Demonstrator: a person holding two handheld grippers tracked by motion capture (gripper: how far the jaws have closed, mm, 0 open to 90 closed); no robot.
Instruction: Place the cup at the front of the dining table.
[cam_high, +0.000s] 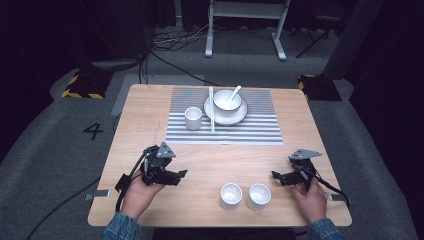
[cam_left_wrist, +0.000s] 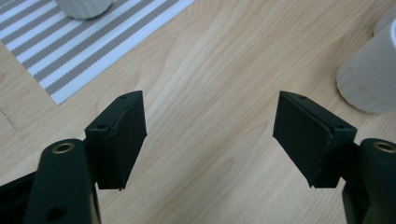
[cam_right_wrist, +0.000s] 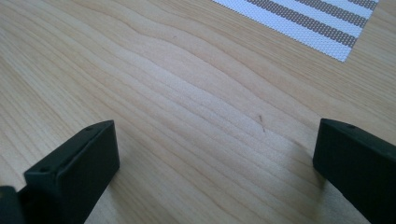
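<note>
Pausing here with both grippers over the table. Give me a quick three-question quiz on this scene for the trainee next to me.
1. True or false: the spoon lies flat on the placemat.
2. How many cups stand on bare wood near the person? A) one B) two C) three
3. Fill in: the bowl sits on a ____.

Key
1. False; it rests in the bowl.
2. B; the left cup and the right cup, side by side between the left gripper and the right gripper, both open and empty.
3. Plate.
</note>
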